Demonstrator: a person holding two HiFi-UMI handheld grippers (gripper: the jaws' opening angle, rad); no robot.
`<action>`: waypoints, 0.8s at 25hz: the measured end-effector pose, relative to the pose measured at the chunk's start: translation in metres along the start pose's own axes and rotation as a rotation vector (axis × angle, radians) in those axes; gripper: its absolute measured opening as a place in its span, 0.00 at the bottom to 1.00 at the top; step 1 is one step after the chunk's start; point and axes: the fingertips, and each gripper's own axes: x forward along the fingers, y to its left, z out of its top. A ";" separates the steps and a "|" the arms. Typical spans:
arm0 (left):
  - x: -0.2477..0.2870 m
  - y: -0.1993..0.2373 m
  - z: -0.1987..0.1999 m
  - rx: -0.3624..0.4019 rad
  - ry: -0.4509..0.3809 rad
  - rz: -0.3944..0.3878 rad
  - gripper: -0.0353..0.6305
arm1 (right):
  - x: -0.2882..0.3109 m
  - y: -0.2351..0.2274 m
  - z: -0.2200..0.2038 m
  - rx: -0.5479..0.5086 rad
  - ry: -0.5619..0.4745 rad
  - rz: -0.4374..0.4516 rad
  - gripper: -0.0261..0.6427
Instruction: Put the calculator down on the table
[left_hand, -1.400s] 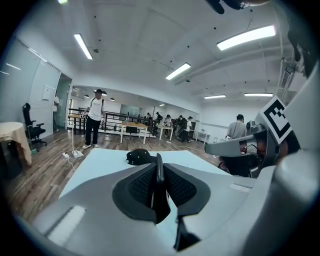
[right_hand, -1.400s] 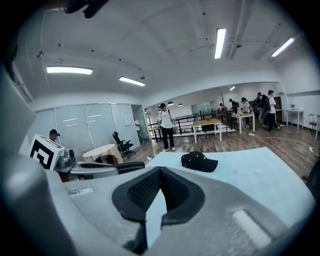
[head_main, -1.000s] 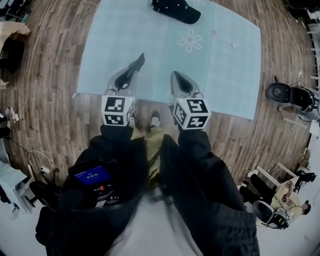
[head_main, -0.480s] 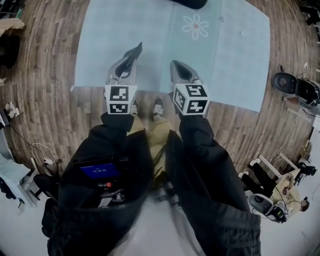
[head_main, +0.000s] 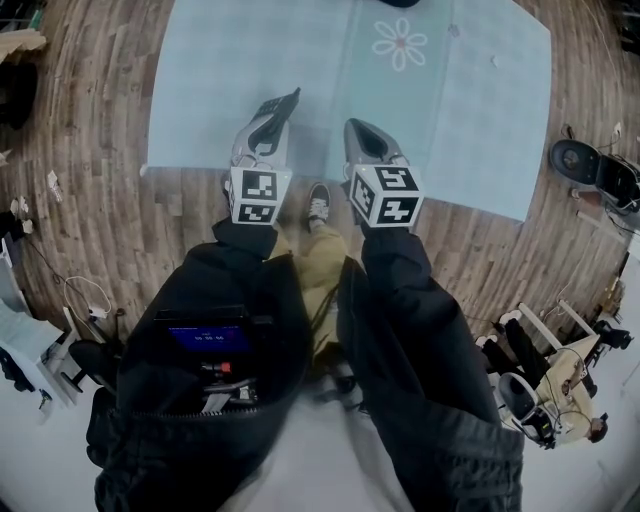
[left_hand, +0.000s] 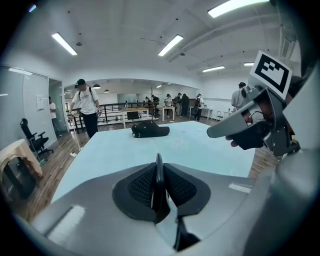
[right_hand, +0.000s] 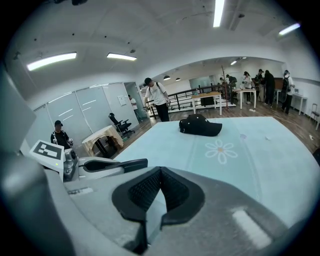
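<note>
A thin black calculator (head_main: 283, 103) sticks out edge-on from my left gripper (head_main: 271, 120), whose pads are shut on it. In the left gripper view it shows as a dark slab (left_hand: 159, 176) clamped between the pads. The right gripper view shows it (right_hand: 125, 163) poking from the left gripper (right_hand: 102, 165). Both grippers hang over the near edge of the pale blue table (head_main: 220, 70), which bears a flower print. My right gripper (head_main: 364, 133) is beside the left one, shut with nothing in it. It is also at the right (left_hand: 215, 132) of the left gripper view.
A black cap (left_hand: 150, 129) lies far back on the table, also in the right gripper view (right_hand: 201, 125). Wooden floor surrounds the table. A black stool (head_main: 566, 160) stands right of it. People (left_hand: 88, 107) and desks stand beyond. My shoe (head_main: 318, 203) is just below the table edge.
Both grippers have sunk toward the near table edge, the left still shut on the calculator. The black cap has slid out of the top of the head view.
</note>
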 end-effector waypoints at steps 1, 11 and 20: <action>0.000 -0.004 -0.005 0.001 0.008 -0.006 0.12 | 0.000 -0.001 -0.001 0.002 0.003 -0.001 0.03; 0.010 -0.050 -0.042 0.058 0.058 -0.070 0.15 | -0.002 -0.014 -0.019 0.026 0.029 -0.010 0.03; 0.033 -0.087 -0.074 0.138 0.130 -0.088 0.20 | -0.005 -0.046 -0.048 0.059 0.056 -0.021 0.03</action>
